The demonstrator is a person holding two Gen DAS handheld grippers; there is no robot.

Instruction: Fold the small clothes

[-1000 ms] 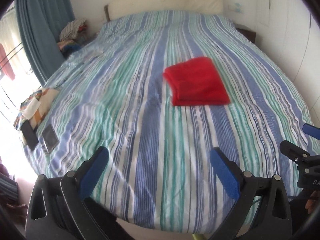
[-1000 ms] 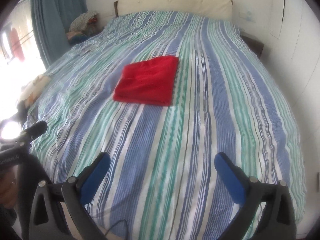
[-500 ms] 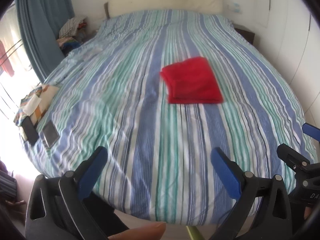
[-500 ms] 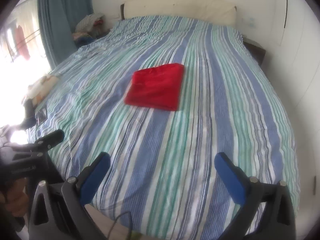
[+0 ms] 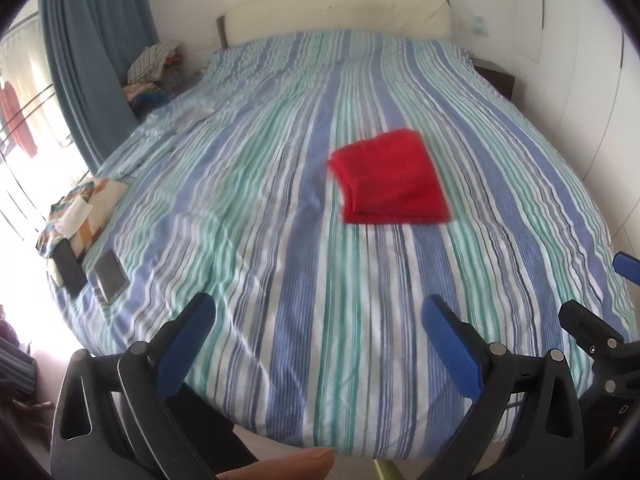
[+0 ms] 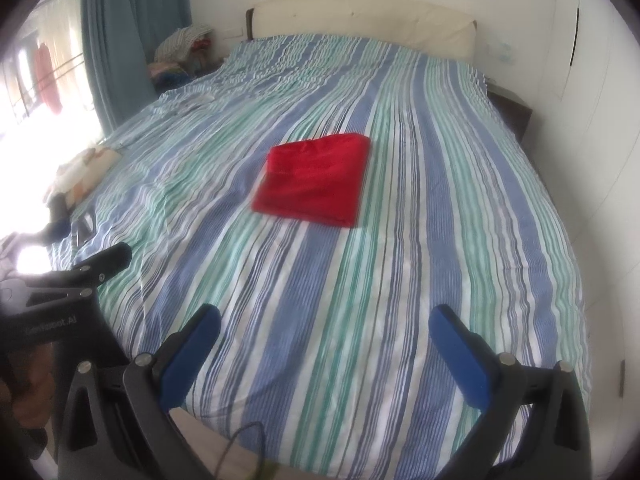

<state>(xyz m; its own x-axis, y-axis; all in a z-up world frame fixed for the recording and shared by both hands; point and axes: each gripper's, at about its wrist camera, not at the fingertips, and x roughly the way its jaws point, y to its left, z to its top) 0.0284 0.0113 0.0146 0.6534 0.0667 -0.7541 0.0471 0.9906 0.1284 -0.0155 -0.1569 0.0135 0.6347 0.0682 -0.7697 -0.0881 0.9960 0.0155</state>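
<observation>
Left gripper (image 5: pixel 316 322) hung past the bed's foot edge, jaws spread wide, nothing between them. Right gripper (image 6: pixel 326 330) likewise wide apart and empty, beside it at the same edge. Two phones (image 5: pixel 90 272) lay at the bed's (image 5: pixel 280 280) near left corner on the striped cover, a patterned cloth (image 5: pixel 82 208) just behind them. Folded red garment (image 5: pixel 390 178) sat flat around mid-bed, well apart from both grippers. Headboard (image 5: pixel 340 10) at the far edge; a clothes pile (image 5: pixel 154 68) off the far left corner.
</observation>
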